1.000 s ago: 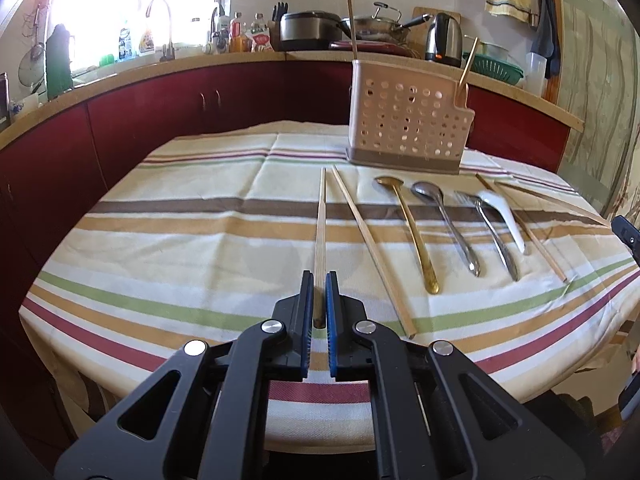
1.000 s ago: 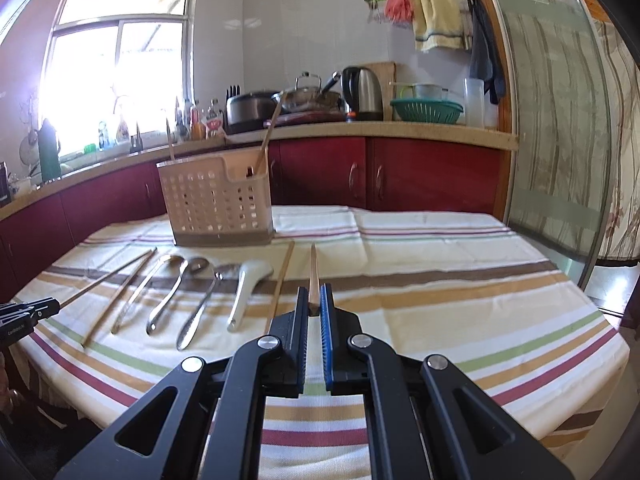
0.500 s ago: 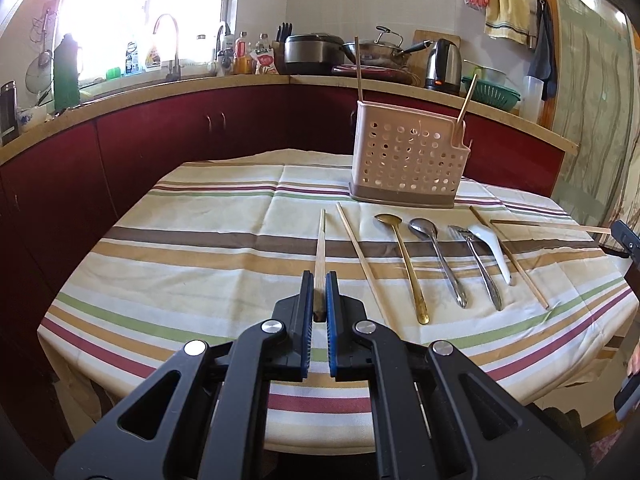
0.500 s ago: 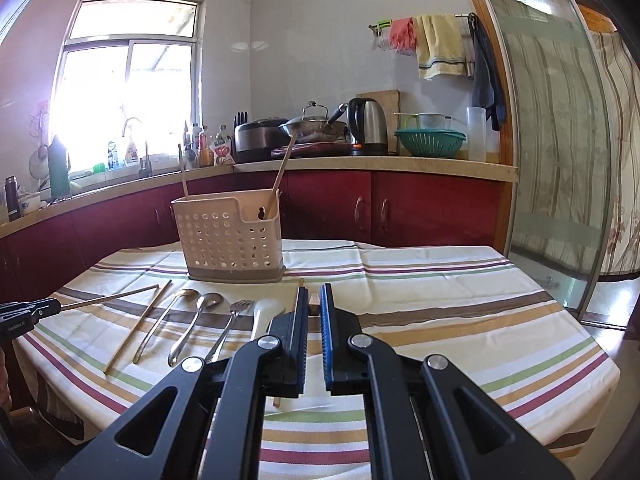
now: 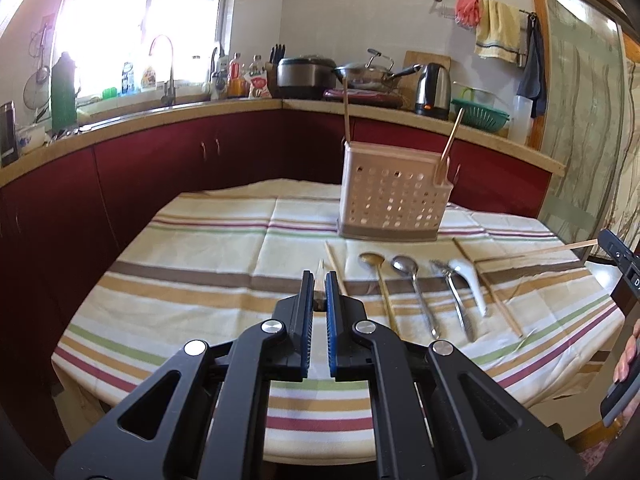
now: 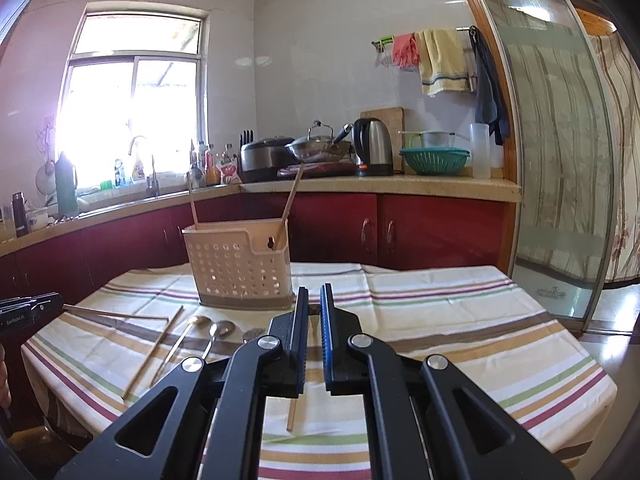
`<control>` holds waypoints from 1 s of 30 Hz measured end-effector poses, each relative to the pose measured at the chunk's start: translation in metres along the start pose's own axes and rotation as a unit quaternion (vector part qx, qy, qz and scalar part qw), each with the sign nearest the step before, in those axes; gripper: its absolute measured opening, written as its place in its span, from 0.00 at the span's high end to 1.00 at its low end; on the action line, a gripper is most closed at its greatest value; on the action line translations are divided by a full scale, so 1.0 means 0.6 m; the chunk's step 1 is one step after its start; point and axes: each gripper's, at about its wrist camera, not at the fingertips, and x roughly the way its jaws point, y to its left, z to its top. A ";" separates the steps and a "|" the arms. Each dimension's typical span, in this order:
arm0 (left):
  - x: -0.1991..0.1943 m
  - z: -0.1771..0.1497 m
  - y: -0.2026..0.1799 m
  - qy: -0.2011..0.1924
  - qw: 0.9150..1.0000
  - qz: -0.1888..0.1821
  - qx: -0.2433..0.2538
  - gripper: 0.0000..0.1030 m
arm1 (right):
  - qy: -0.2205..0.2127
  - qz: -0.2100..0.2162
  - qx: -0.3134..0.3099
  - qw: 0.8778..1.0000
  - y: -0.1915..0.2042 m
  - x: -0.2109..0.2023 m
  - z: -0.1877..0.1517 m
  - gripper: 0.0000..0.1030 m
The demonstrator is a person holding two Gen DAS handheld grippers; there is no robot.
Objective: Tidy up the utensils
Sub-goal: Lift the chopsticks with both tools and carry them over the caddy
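2 grippers, left gripper (image 5: 319,280) and right gripper (image 6: 314,294), each clamp 1 chopstick.

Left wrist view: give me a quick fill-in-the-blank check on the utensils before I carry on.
1. The basket has ___ chopsticks standing in it.
2. The left hand-held gripper is shut on a ___.
3. Between the gold spoon and the fork lies a ___ spoon.
Missing words: two; chopstick; silver.
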 end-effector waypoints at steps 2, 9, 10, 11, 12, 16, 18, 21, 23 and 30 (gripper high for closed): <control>-0.005 0.009 -0.004 -0.004 1.000 -0.003 0.000 0.94 | -0.004 0.003 0.001 1.000 0.002 -0.002 0.009 0.94; -0.011 0.038 -0.010 -0.019 1.000 -0.010 0.002 0.94 | -0.008 0.007 -0.001 1.000 0.007 0.005 0.034 0.94; -0.009 0.042 -0.011 -0.020 1.000 -0.010 0.003 0.94 | -0.008 0.007 -0.003 1.000 0.008 0.008 0.037 0.94; -0.007 0.045 -0.010 -0.021 1.000 -0.010 0.003 0.94 | -0.009 0.007 -0.003 1.000 0.008 0.008 0.038 0.94; -0.005 0.048 -0.010 -0.023 1.000 -0.009 0.003 0.94 | -0.009 0.007 -0.004 1.000 0.008 0.010 0.040 0.94; 0.003 0.064 -0.008 -0.030 1.000 -0.009 0.005 0.94 | -0.010 0.007 -0.007 1.000 0.009 0.021 0.052 0.94; 0.008 0.073 -0.007 -0.033 0.999 -0.009 0.007 0.94 | -0.012 0.007 -0.010 1.000 0.011 0.027 0.058 0.94; 0.017 0.090 -0.008 -0.038 0.999 -0.009 0.010 0.94 | -0.015 0.006 -0.013 1.000 0.011 0.040 0.071 0.94; 0.023 0.100 -0.009 -0.041 0.999 -0.010 0.012 0.94 | -0.015 0.007 -0.014 1.000 0.012 0.048 0.077 0.94; 0.047 0.132 -0.008 -0.048 0.999 -0.012 0.016 0.93 | -0.018 0.008 -0.020 1.000 0.019 0.076 0.098 0.94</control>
